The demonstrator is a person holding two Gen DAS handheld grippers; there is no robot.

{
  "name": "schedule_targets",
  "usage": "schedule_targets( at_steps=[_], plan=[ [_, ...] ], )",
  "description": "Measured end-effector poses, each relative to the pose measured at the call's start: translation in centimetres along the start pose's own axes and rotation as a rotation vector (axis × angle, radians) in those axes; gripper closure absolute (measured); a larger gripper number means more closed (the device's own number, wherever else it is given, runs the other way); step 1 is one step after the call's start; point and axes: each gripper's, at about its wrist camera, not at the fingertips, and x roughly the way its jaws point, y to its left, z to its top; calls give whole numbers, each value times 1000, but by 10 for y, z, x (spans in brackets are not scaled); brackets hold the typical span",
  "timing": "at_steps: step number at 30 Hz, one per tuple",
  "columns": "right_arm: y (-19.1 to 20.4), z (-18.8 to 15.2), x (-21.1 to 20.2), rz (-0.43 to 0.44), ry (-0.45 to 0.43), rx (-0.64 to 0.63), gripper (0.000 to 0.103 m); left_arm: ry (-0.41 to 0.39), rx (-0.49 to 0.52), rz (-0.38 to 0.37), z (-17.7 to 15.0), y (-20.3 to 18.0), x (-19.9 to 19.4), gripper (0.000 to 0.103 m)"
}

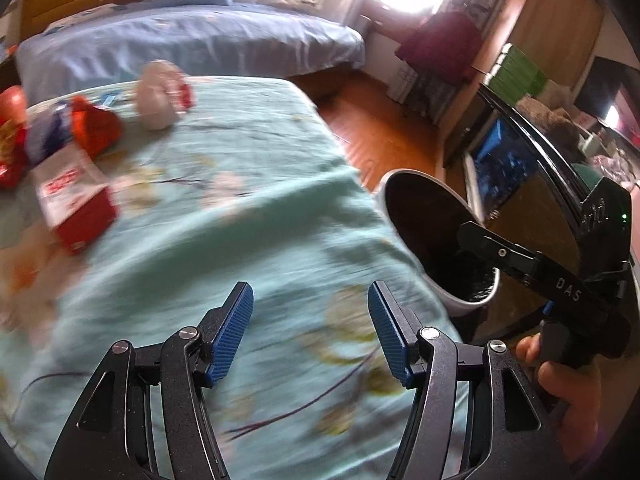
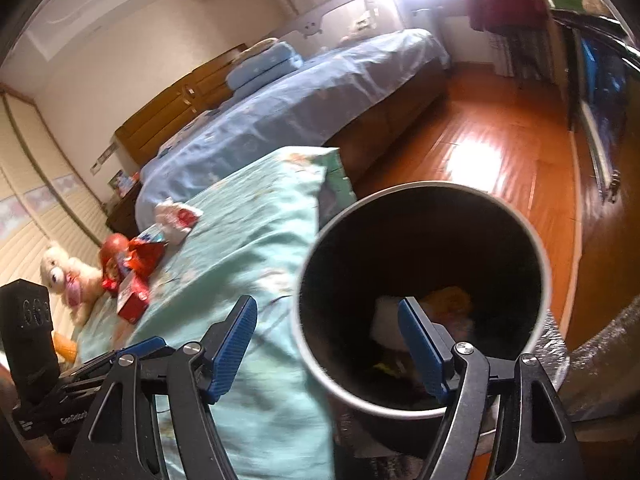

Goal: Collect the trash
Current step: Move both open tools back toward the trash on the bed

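Note:
My left gripper (image 1: 310, 292) hangs open over the teal bedspread (image 1: 248, 240), nothing between its blue pads. Trash lies on the bed to the upper left: a red-and-white box (image 1: 76, 208), a red wrapper (image 1: 98, 128) and a crumpled white bag (image 1: 160, 96). My right gripper (image 2: 326, 312) is open and empty, its right finger over the mouth of the round bin (image 2: 420, 189), its left finger over the bed's edge. White and yellow trash (image 2: 440, 308) lies at the bin's bottom. The left wrist view shows the bin (image 1: 460, 305) beside the bed with the right gripper (image 1: 472, 236) above it.
A white plush toy (image 2: 68, 276) and a red round item (image 2: 114, 248) sit by the trash. A bed with a blue cover (image 2: 300, 100) stands beyond. Wooden floor (image 2: 480, 140) lies right of the bin, and dark furniture (image 1: 520, 184) stands behind it. A hand (image 1: 568, 384) holds the right gripper.

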Motion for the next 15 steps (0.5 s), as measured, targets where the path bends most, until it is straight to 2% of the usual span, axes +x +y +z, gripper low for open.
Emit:
schedule_targets(
  at_steps=[7,13,15],
  plan=[
    [41,-11,10,55,24,-60,28,-42,-88,63,-15,52,-27,43],
    [79,-21,21,103,52,-121,28,-62,-134,111,-25,82,-40,43],
    [91,-24,25,119,63,-139,25,-68,-151,122,-28,92,-45,43]
  ],
)
